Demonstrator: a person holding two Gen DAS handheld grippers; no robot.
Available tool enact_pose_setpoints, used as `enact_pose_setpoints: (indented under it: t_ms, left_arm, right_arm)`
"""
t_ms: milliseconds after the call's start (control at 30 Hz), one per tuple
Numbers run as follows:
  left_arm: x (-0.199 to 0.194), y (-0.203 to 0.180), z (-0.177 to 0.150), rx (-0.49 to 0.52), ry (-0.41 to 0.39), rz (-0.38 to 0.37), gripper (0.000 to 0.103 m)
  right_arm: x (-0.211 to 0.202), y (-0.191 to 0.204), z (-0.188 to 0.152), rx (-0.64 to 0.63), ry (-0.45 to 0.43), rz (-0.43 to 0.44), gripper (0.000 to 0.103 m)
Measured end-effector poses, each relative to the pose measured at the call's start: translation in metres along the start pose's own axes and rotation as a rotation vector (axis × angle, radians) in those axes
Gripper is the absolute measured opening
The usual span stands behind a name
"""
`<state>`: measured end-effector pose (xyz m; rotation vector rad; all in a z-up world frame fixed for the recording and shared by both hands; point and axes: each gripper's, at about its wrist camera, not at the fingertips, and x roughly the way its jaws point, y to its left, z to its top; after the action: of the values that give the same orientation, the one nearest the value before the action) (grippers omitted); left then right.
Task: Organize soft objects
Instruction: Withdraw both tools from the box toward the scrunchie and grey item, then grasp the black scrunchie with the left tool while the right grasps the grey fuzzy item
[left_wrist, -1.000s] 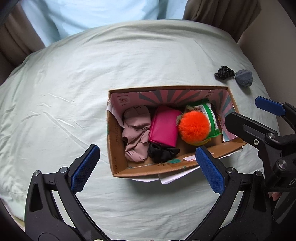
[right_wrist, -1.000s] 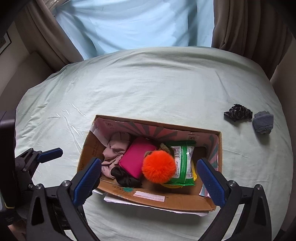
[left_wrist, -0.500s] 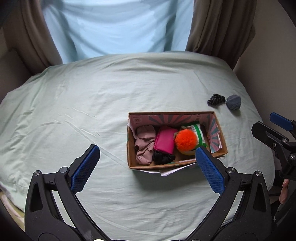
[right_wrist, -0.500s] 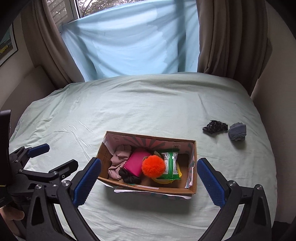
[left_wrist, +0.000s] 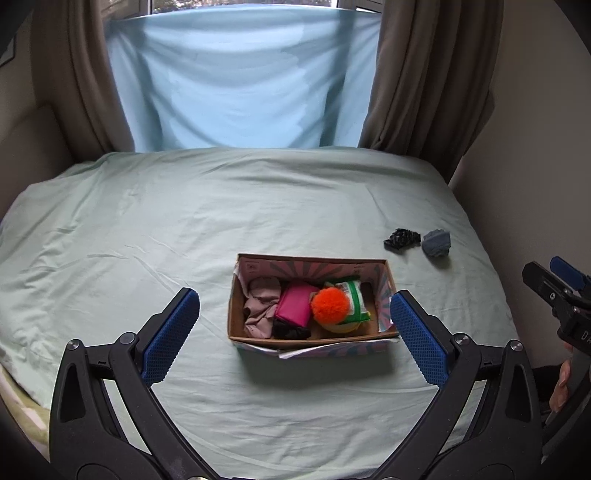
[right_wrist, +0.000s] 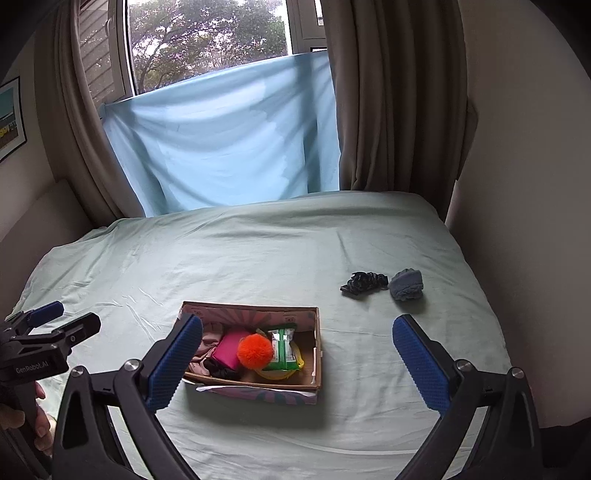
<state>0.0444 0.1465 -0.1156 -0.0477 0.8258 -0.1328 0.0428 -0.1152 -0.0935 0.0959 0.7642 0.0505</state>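
While left gripper and right gripper both gape wide, holding nothing, brown cardboard box sits ahead: fluffy orange pompom, magenta pouch, pink cloth inside.

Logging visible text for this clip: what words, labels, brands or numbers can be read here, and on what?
"GenRobot.AI": on the body of the left gripper, seen from the right wrist.
"D": the start of a cut-off word on the right gripper, seen from the left wrist.
Green snack packet in the cardboard box: print too small to read.
Box inner wall: marks too blurred.
Framed picture on the wall: nothing legible.
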Motion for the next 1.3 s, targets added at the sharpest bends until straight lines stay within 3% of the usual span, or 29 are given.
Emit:
enact_pose_setpoints:
  t_ms: [300,567,1000,1300]
  left_arm:
    - [0.022,-0.093,0.019,0.035,-0.004,-0.03,0.103]
    - [0.08,-0.176,0.046,0.1,0.045,-0.065,0.103]
    - [0.254,-0.265,0.096,0.312,0.204,-0.103,0.103]
    - [0.4,-0.308,0.08,0.494,0.344,-0.139,0.103]
  right_arm:
    - [-0.011,-0.077,0.006,-0.009,-0.019,-0.023,0.103]
    - [0.017,-0.151,0.024,-0.002,0.003,-0.046,0.103]
    - [0.143,-0.247,0.057,0.057,0.096,-0.058,0.103]
    - [0.256,-0.294,0.056,0.118,0.214,0.006,0.103]
